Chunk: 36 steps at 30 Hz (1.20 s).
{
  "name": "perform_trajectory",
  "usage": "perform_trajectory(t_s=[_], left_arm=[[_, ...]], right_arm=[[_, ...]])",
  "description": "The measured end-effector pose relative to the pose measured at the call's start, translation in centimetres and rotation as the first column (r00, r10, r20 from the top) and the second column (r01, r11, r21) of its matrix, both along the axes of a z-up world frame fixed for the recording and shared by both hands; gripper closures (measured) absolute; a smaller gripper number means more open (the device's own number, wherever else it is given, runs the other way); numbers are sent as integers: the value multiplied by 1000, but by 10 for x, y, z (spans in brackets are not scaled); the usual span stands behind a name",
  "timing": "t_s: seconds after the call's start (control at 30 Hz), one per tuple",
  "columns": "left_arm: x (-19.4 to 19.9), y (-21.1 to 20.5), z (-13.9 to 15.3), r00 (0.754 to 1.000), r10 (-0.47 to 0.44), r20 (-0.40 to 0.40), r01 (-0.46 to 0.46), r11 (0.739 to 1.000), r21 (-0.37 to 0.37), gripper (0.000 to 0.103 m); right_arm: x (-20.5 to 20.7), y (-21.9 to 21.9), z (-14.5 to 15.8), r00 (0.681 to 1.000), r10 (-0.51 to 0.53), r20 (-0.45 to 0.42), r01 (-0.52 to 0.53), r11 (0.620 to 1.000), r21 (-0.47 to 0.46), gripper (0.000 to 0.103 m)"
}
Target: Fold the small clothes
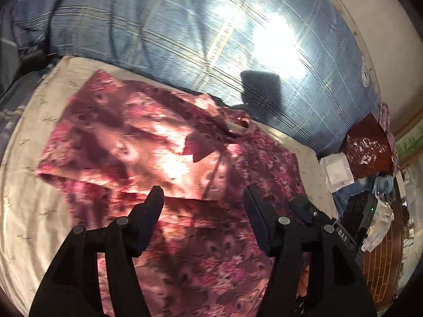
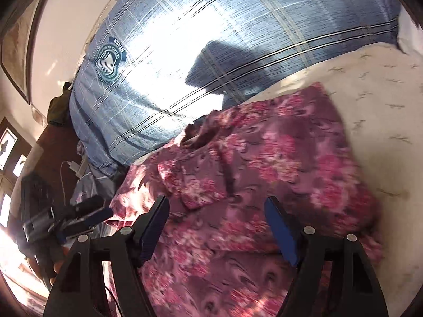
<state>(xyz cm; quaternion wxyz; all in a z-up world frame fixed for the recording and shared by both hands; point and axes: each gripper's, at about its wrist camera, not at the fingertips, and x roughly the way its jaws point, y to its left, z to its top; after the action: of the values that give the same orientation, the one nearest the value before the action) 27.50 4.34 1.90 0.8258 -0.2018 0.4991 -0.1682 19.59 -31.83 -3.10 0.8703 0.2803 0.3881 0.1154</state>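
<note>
A pink and maroon floral garment (image 1: pixel 137 132) lies spread on a cream sheet (image 1: pixel 23 185), creased, with a flap folded over near its middle. My left gripper (image 1: pixel 203 192) hovers over the garment's near part, open, with nothing between its black fingers (image 1: pixel 148 211). In the right wrist view the same garment (image 2: pixel 264 153) fills the lower half on the cream sheet (image 2: pixel 375 92). My right gripper (image 2: pixel 218 202) is open above it, its blue pads (image 2: pixel 280 227) bare and clear of the cloth.
A big blue plaid pillow (image 1: pixel 185 26) (image 2: pixel 211 39) lies right behind the garment. Past the sheet's right edge are a dark red shiny bag (image 1: pixel 367 148) and a white packet (image 1: pixel 338 171). A white charger with cable (image 2: pixel 71 166) lies on the left.
</note>
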Motion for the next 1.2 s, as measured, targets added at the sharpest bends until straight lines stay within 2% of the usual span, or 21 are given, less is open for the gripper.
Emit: perform_trajectory(t_s=[0.1,0.2,0.27,0.3,0.33,0.37,0.4,0.47,0.6,0.67,0.73,0.83,0.87,0.9,0.93,1.0,1.07,1.1,1.13,1.17,1.2], left_arm=[[-4,42,-22,994,89,-59,-90,996,-24,42],[-4,69,-42,981,150,-123,-161,983,-84,42],[-1,77,-54,975,163,-154,-183,974,-130,42],[1,80,-58,970,172,-169,-197,970,-140,42],[3,81,-61,967,180,-179,-209,966,-152,42],[5,83,-62,965,188,-186,-219,962,-165,42],[5,84,-61,963,194,-186,-227,958,-176,42],[4,84,-57,965,198,-171,-231,952,-199,42],[10,80,-62,965,193,-179,-227,954,-195,42],[15,75,-68,959,202,-197,-237,955,-176,42],[17,72,-73,955,204,-215,-247,949,-196,42],[18,66,-71,955,228,-190,-260,952,-164,42],[19,63,-69,954,240,-177,-265,954,-137,47],[20,61,-68,954,249,-167,-269,957,-110,64],[21,61,-67,955,247,-163,-264,960,-94,73],[21,62,-70,953,245,-176,-265,958,-105,73],[20,65,-73,952,240,-189,-264,958,-113,73],[21,65,-75,951,239,-195,-263,959,-108,73],[21,65,-76,950,239,-199,-263,959,-105,73],[21,65,-76,949,244,-198,-268,958,-104,73],[20,65,-75,949,249,-191,-271,957,-99,73]], right_arm=[[21,15,-9,999,-19,-27,18,999,-30,26],[44,35,-14,999,-21,-47,16,995,-99,25],[47,45,-12,1000,21,-4,-22,997,-70,28],[49,50,-11,998,61,12,-60,997,-46,44],[51,55,-9,995,99,12,-98,994,-48,84],[53,59,-7,991,135,1,-135,989,-54,94],[50,59,-2,990,141,14,-140,988,-60,93],[38,44,17,987,134,87,-134,991,-10,93],[6,-23,43,984,-17,175,9,999,45,95],[1,-61,36,984,-113,136,108,993,45,95],[-4,-93,16,980,-189,61,185,980,72,96],[-6,-111,-5,976,-215,14,214,973,86,101],[-6,-112,-7,977,-215,12,213,973,85,101],[-4,-109,-8,978,-209,13,207,974,88,101],[-3,-107,-7,982,-187,13,184,976,120,99],[0,-102,-4,987,-163,-4,161,972,171,92],[3,-96,-5,989,-143,-30,146,975,170,78],[3,-92,-7,989,-143,-40,148,976,157,61],[6,-88,-9,987,-149,-57,156,979,132,54],[7,-84,-11,986,-155,-64,161,981,104,55],[8,-80,-8,989,-143,-40,146,986,80,76]])
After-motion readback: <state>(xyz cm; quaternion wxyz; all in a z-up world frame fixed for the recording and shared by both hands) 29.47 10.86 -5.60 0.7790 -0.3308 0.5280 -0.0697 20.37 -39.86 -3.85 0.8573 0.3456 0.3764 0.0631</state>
